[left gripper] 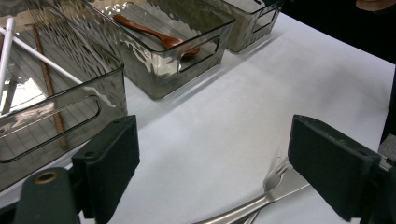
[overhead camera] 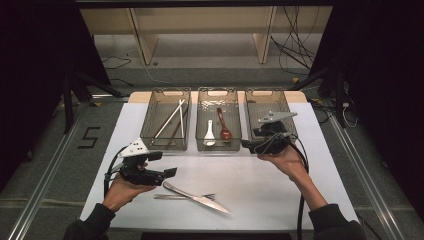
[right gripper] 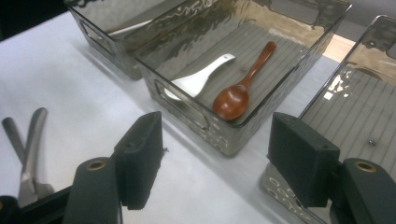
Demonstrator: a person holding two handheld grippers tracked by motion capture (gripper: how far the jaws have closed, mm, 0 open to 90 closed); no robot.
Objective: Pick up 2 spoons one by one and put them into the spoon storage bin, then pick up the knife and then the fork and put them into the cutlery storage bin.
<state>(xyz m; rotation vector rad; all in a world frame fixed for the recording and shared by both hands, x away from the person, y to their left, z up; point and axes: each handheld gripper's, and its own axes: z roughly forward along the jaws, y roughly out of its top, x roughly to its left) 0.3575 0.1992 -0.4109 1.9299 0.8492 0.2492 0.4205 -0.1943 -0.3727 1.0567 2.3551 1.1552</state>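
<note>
Cutlery lies in front of the middle bin (overhead camera: 218, 145), toward me: a knife (overhead camera: 197, 197) crossed over a fork (overhead camera: 183, 196) on the white table (overhead camera: 260, 185); my left gripper (overhead camera: 169, 173) hovers just left of them, jaws wide, holding nothing; my right gripper (overhead camera: 247, 145) sits at the right bin's (overhead camera: 270, 95) near edge, jaws apart and empty; inside the middle bin rest a white spoon (right gripper: 198, 79) and a brown spoon (right gripper: 238, 93); chopsticks (overhead camera: 170, 120) lie in the left bin (overhead camera: 165, 145).

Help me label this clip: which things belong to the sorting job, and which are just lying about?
In the job: knife, fork, three bins, chopsticks, white spoon, brown spoon.
Lying about: floor cables, wooden shelf.
</note>
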